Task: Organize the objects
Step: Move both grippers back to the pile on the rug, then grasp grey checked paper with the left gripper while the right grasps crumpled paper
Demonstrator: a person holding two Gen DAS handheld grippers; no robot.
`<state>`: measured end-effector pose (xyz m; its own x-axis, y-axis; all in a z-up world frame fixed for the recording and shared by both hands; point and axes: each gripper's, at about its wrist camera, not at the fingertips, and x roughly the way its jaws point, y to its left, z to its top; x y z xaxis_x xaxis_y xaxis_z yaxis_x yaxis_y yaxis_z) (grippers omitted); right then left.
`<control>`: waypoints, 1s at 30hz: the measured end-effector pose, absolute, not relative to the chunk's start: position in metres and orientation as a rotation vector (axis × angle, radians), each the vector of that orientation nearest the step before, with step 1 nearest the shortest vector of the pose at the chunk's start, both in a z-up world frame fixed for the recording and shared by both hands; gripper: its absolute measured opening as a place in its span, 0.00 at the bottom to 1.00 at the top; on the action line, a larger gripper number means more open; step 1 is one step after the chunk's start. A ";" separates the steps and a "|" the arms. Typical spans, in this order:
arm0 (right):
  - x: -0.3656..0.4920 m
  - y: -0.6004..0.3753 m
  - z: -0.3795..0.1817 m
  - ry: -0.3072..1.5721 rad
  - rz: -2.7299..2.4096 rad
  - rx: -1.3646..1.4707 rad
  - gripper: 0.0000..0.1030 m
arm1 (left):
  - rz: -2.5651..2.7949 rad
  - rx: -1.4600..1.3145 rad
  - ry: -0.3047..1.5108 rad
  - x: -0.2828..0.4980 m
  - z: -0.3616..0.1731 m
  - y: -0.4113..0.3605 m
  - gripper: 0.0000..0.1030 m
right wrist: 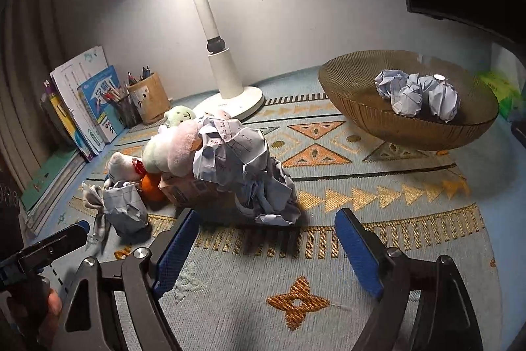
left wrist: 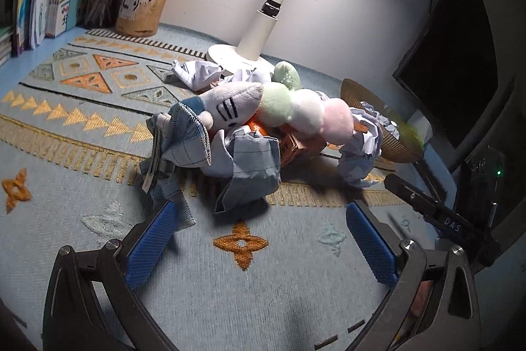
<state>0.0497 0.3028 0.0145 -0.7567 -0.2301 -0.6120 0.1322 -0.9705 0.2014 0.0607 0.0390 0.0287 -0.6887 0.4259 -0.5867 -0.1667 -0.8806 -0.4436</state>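
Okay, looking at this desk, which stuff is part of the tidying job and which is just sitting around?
Part of the job:
crumpled paper ball
plush shark
pastel plush
orange box
checked cloth
bowl, already holding paper balls

Just lying about:
desk lamp
books
pen holders
monitor

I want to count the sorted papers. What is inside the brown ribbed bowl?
The brown ribbed bowl holds about four crumpled white paper balls. Anything beneath them is hidden.
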 end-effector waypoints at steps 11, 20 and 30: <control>0.054 0.289 0.016 -0.098 -2.803 0.982 0.85 | 2.585 -0.996 -0.415 0.059 0.041 0.064 0.99; 0.047 0.307 0.012 -0.255 -2.769 1.024 0.86 | 2.705 -1.179 -0.294 0.022 0.025 0.086 0.86; 0.015 0.307 0.003 -0.311 -2.705 1.227 0.86 | 2.690 -1.211 -0.256 0.014 0.019 0.087 0.51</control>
<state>0.0149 0.3067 0.0029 -0.6523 -0.2251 -0.7238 0.0551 -0.9664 0.2510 0.0143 0.0868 0.0186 -0.6518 0.2331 -0.7217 -0.0925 -0.9689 -0.2294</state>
